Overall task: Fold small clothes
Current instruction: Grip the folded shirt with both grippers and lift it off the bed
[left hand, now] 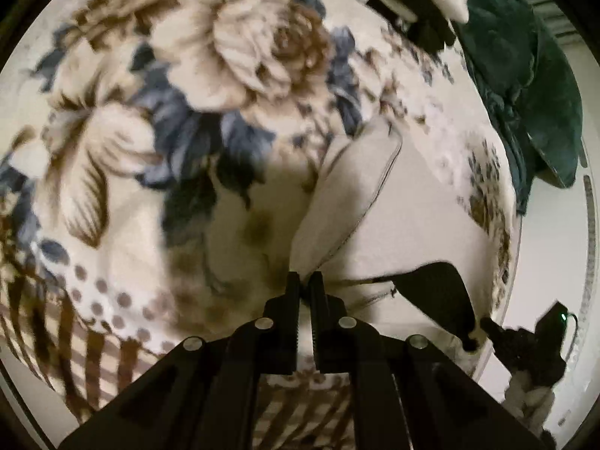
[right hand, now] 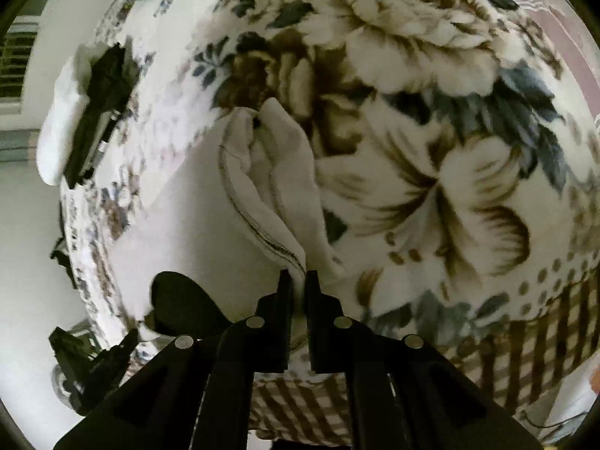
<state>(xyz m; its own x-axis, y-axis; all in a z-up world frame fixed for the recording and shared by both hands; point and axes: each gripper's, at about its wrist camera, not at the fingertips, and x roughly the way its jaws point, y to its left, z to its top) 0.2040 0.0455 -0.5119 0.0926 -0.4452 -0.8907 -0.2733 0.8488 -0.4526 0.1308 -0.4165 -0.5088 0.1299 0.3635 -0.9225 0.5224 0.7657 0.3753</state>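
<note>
A small white garment (left hand: 360, 195) with a grey stitched hem hangs above the floral blanket. My left gripper (left hand: 304, 281) is shut on one of its corners. In the right wrist view the same white garment (right hand: 270, 187) hangs in folds, and my right gripper (right hand: 298, 279) is shut on another part of its hem. A black patch of the garment (left hand: 438, 292) shows to the right of the left gripper and also in the right wrist view (right hand: 180, 303). The right gripper shows at the lower right of the left wrist view (left hand: 487, 326).
A cream blanket with brown and blue flowers (left hand: 187, 93) covers the bed, also in the right wrist view (right hand: 431, 112). A dark green cloth (left hand: 525, 86) lies at its far edge. A white and black item (right hand: 82, 112) lies at the blanket's left side.
</note>
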